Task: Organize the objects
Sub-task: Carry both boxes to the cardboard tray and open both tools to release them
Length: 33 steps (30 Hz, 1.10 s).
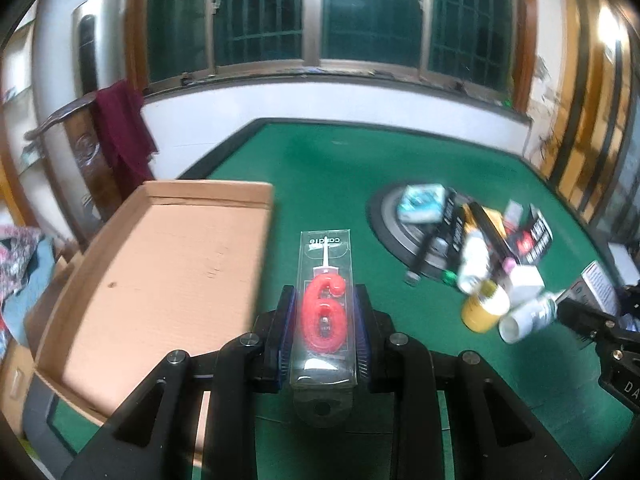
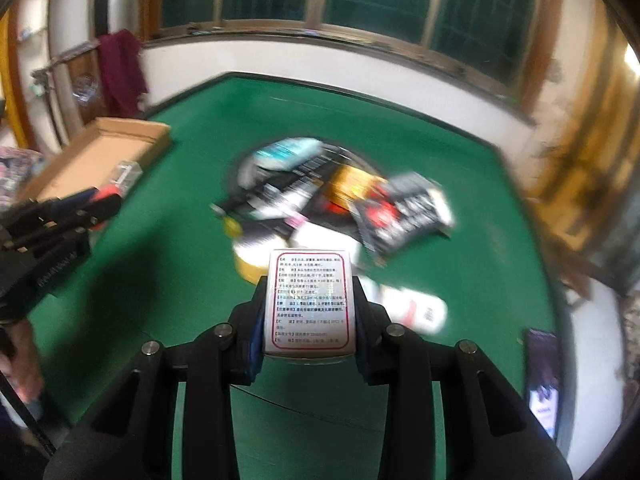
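Item 1. My left gripper (image 1: 325,320), lower centre of the left wrist view: jaws narrow, clamped on a clear plastic candle pack (image 1: 326,300) holding a red numeral "6" candle. The pack stands lengthwise between the blue pads, its printed end pointing away from me, above the green table (image 1: 340,160).

Item 2. My right gripper (image 2: 308,312), lower centre of the right wrist view: jaws narrow, clamped on a small white box (image 2: 309,304) with a red-bordered panel of fine print facing the camera. The print is too small to read.

Item 3. Cardboard tray (image 1: 160,272), left half of the left wrist view: shallow, open, brown, lying on the table just left of the candle pack. In the right wrist view it sits at upper left, with my left gripper and its pack in front of it.

Item 4. Pile of loose goods (image 2: 340,200), centre of the right wrist view, right of centre in the left: blurred. It includes a pale teal packet (image 1: 422,202), dark printed packages, a yellow container (image 1: 484,308) on its side, and a white bottle (image 1: 528,316). Some lie on a dark round plate (image 1: 384,220) set in the table.

Item 5. Phone (image 2: 542,376), lower right of the right wrist view, at the table edge, screen lit.

Item 6. Maroon cloth (image 1: 124,128), upper left, draped over wooden furniture.
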### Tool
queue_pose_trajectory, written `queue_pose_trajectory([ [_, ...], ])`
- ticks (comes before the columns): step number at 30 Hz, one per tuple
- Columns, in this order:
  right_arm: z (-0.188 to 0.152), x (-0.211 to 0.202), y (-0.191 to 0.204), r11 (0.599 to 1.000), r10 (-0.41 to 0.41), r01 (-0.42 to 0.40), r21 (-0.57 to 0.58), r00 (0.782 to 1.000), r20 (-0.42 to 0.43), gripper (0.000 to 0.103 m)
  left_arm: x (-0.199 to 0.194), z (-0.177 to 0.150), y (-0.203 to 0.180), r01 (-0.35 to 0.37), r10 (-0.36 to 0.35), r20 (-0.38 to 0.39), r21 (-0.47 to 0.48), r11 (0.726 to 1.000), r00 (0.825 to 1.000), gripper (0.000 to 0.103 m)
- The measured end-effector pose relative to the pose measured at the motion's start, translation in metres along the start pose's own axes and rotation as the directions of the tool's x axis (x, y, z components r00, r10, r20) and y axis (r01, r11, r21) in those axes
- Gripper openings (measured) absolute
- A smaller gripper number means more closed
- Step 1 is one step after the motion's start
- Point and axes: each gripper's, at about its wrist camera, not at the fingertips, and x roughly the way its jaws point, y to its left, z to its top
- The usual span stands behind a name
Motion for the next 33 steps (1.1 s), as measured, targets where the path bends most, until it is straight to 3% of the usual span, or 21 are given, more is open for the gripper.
queue_pose_trajectory([
  [5,0.036,0.006,0.033,0.988,0.156,-0.156,-0.01,0.988,-0.023,0.033,-0.008,0.013,0.049,-0.036,0.036,0.002,-0.063,0.997,0.999,0.024],
  [13,0.095,0.037,0.113,0.947,0.305,-0.312,-0.08,0.948,-0.09,0.033,0.01,0.029,0.125,-0.135,0.127,-0.067,-0.119,0.984,0.99,0.024],
  [16,0.118,0.062,0.146,0.924,0.366,-0.377,-0.065,0.921,-0.132,0.033,0.026,0.031,0.146,-0.138,0.123,-0.109,-0.152,0.979,0.986,0.024],
  [19,0.134,0.084,0.168,0.906,0.41,-0.421,-0.045,0.899,-0.153,0.033,0.044,0.03,0.161,-0.091,0.055,-0.168,-0.215,0.972,0.984,0.024],
  [23,0.153,0.134,0.198,0.914,0.398,-0.405,0.013,0.894,-0.207,0.033,0.064,0.024,0.165,-0.061,-0.002,-0.233,-0.26,0.964,0.972,0.024],
  [27,0.16,0.174,0.206,0.916,0.401,-0.393,0.085,0.88,-0.253,0.033,0.081,0.019,0.161,-0.073,0.002,-0.271,-0.251,0.965,0.963,0.024],
  [30,0.162,0.196,0.212,0.933,0.359,-0.348,0.09,0.891,-0.277,0.033,0.087,0.017,0.159,-0.058,-0.015,-0.282,-0.247,0.967,0.959,0.024],
  [33,0.166,0.206,0.217,0.935,0.355,-0.342,0.097,0.888,-0.294,0.033,0.091,0.017,0.152,-0.048,-0.021,-0.284,-0.233,0.971,0.959,0.024],
])
